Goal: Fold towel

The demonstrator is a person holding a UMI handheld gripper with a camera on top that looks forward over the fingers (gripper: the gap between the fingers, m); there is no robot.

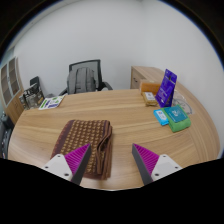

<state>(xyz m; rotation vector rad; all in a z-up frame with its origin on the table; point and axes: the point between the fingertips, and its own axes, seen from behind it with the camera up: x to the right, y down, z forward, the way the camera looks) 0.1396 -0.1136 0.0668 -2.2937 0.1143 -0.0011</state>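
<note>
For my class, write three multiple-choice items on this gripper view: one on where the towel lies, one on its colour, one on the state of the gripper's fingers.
1. Where does the towel lie?
A. on the chair
B. on the wooden table, just ahead of one finger
C. on the floor

2. What colour is the towel?
A. brown, patterned
B. plain white
C. bright blue

3. How are the fingers of the gripper?
A. shut on the towel
B. shut, empty
C. open, holding nothing

Key: 1 B, it rests flat on the tabletop by one pad; 2 A, brown weave shows; 3 C, a wide gap of bare table lies between the pads.
</note>
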